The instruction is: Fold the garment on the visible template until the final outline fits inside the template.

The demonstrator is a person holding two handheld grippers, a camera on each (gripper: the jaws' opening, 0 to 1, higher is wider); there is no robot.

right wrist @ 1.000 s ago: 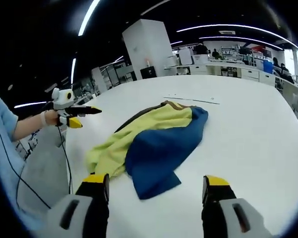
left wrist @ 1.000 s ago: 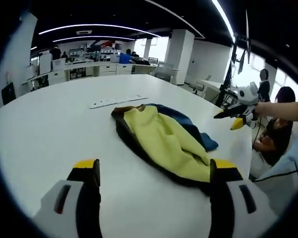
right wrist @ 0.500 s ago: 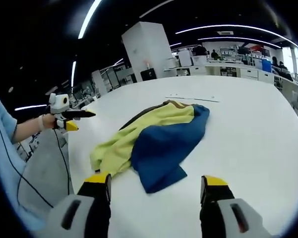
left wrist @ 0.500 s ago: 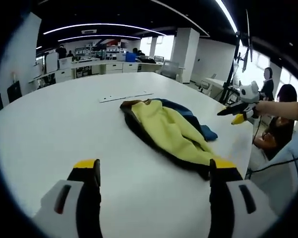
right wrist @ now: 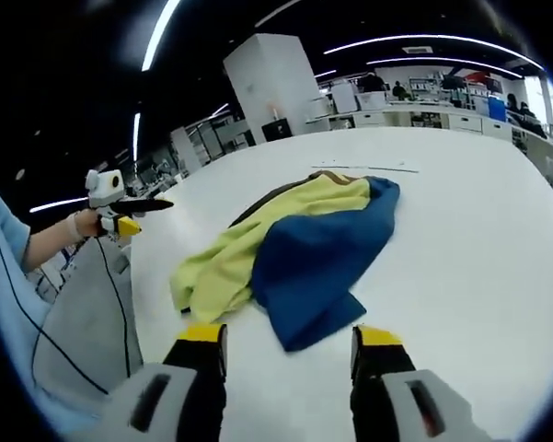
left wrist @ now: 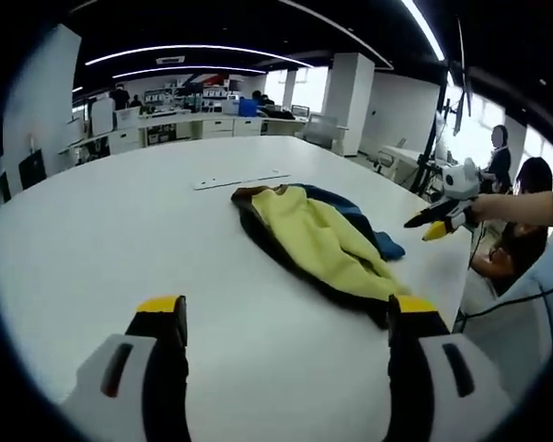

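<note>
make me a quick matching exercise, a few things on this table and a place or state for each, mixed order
Things:
1. yellow and blue garment
2. left gripper
3. right gripper
4. thin white strip

Place or state:
A. flat on the white table beyond the garment
B. jaws apart, near the blue edge
C. crumpled in a heap
D. jaws apart, near the dark-edged yellow end

Pairs: 1-C, 2-D, 3-B, 4-A
</note>
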